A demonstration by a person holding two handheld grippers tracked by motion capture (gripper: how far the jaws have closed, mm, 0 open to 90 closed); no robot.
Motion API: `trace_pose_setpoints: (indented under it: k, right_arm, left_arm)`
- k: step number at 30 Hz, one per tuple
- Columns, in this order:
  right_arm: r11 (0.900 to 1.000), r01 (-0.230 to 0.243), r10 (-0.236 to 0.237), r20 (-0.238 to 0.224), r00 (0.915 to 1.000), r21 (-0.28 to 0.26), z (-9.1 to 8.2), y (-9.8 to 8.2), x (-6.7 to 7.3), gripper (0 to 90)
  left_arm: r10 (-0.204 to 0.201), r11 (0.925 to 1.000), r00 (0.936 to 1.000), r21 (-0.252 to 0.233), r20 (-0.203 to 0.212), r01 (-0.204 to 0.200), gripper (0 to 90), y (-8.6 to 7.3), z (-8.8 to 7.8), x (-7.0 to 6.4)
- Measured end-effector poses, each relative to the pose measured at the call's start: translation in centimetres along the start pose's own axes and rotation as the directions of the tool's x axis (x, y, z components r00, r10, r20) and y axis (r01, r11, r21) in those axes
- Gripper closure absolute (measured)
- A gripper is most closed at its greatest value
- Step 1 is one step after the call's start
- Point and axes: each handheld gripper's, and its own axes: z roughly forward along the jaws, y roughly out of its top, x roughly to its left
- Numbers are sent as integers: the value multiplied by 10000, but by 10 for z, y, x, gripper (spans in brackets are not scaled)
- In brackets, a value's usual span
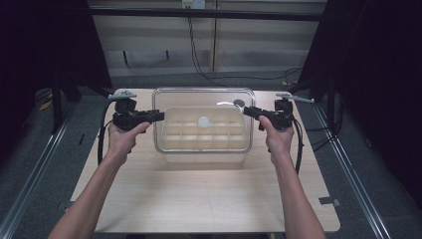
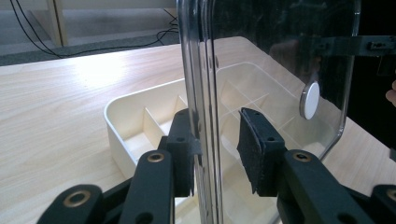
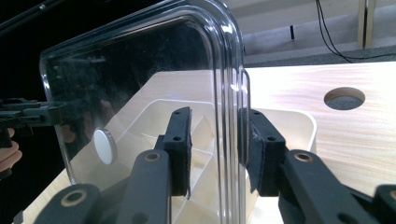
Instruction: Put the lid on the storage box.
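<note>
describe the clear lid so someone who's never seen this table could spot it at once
On the pale wooden table sits a cream plastic divided box. Above it hangs the clear plastic rounded-rectangle lid, a black two-jaw gripper at each short edge. Unlike the opaque box, it is see-through, with a white round disc at its middle.

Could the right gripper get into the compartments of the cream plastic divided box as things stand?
Probably not. The clear plastic lid with its white round knob spans the cream plastic divided box from above, and the right gripper has its jaws straddling that lid's right edge.
</note>
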Motion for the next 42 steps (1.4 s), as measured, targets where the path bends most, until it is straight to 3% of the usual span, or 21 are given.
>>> trace_pose_setpoints:
  k: [26,42]
  right_arm:
    - [9985,-148,126,425,9990,521,23,3,-16,615]
    - [9960,-503,450,711,9964,739,37,0,-26,601]
  left_arm:
    - [-597,9979,9982,246,-36,598,633,-1,22,18]
    - [-1254,9912,9921,430,42,1251,613,-6,39,36]
